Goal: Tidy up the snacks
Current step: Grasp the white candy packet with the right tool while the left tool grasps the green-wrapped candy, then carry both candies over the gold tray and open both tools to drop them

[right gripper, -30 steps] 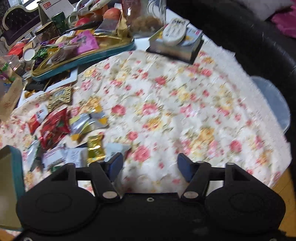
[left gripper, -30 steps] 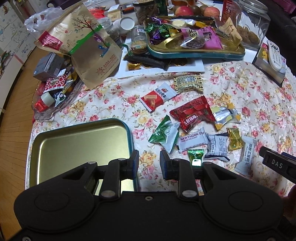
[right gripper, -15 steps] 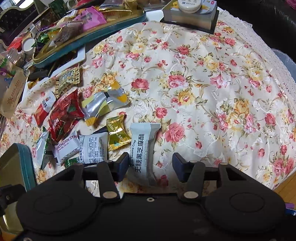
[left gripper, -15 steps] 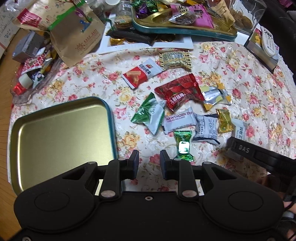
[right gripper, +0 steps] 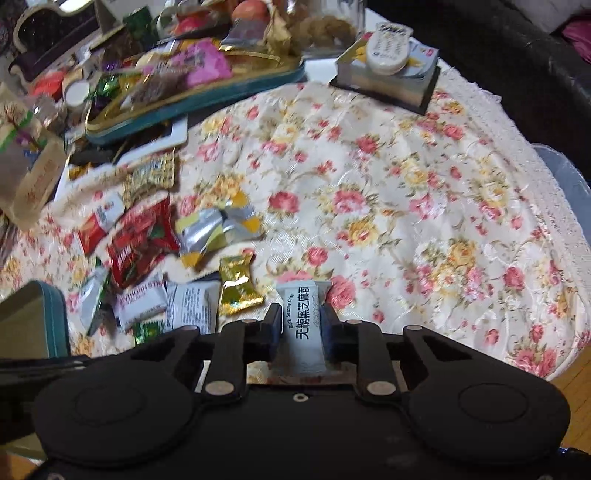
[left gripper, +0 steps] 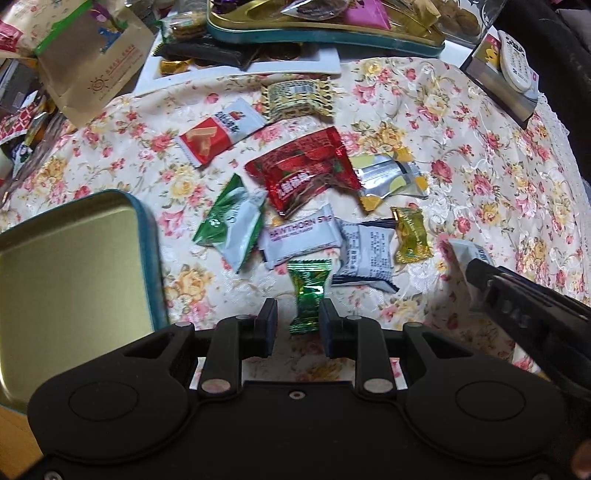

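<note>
Several wrapped snacks lie in a cluster on the floral tablecloth. My left gripper (left gripper: 294, 322) is open, its jaws on either side of a green foil candy (left gripper: 307, 295) that lies on the cloth. My right gripper (right gripper: 297, 325) is shut on a white black-sesame-crisp packet (right gripper: 303, 321). An empty gold tin tray (left gripper: 70, 266) with a teal rim sits at the left. A red packet (left gripper: 303, 173), a green-white packet (left gripper: 232, 229) and a gold candy (left gripper: 410, 234) lie nearby.
A full gold tray (left gripper: 325, 26) of snacks, a paper bag (left gripper: 88, 55) and a white board stand at the back. A remote on a box (right gripper: 388, 70) is at the back right. The table edge (right gripper: 546, 206) curves off to the right.
My left gripper moved forward until the green candy came between its jaws. My right gripper closed on the white sesame packet.
</note>
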Demonstrator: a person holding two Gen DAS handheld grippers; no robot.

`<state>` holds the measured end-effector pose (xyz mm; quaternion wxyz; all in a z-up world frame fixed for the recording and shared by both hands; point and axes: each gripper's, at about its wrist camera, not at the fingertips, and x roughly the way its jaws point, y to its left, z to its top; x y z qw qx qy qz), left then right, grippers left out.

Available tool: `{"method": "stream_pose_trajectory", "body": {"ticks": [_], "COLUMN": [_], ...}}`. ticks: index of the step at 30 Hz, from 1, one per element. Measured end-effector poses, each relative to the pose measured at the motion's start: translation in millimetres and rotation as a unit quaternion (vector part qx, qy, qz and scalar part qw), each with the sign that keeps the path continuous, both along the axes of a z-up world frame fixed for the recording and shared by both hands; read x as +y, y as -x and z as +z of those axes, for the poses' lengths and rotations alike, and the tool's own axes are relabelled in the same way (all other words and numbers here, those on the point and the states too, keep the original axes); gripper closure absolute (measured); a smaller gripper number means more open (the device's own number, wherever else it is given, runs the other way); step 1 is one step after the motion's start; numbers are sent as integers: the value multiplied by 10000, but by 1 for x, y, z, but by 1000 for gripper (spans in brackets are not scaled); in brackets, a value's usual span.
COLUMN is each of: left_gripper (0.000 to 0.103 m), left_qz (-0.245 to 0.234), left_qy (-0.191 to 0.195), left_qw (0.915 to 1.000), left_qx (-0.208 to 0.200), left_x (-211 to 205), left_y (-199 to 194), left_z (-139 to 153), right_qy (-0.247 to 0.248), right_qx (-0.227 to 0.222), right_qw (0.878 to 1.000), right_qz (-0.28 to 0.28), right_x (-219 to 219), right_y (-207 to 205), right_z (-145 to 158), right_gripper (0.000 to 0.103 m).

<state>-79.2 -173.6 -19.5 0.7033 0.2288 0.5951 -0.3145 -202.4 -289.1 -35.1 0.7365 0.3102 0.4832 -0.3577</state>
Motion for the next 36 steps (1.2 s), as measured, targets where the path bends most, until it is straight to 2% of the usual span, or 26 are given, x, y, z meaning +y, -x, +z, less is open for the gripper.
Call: {"method": "stream_pose_trajectory", "body": {"ticks": [15, 23, 26, 28, 32, 36], "left_gripper": [69, 69, 67, 67, 76, 77], "left_qz": [64, 80, 147, 185, 327, 404], "left_qy": [-224, -381, -441, -402, -284, -285], "left_qw": [9997, 9992, 9986, 9986, 9980, 9981], "left_qx": [5, 30, 271, 287, 454, 365], "left_x": [-21, -25, -25, -26, -23, -15], "left_y": [4, 4, 2, 1, -5, -12], "left_z": [-25, -35, -43, -43, -43, -40], "right_qy": [-311, -833, -808, -764, -773, -781], "right_qx": [-525, -974, -1005, -975, -903, -884], "right_qw": [9966, 9867, 9853, 9856, 9870, 9884], "right_qz": [-558, -999, -1118, -1150, -1085, -958], "right_x": [-20, -36, -40, -39, -35, -30], "right_y": [34, 56, 62, 63, 59, 54], "right_z": [30, 37, 39, 40, 39, 41], "right_gripper": [79, 79, 79, 79, 79, 79]}}
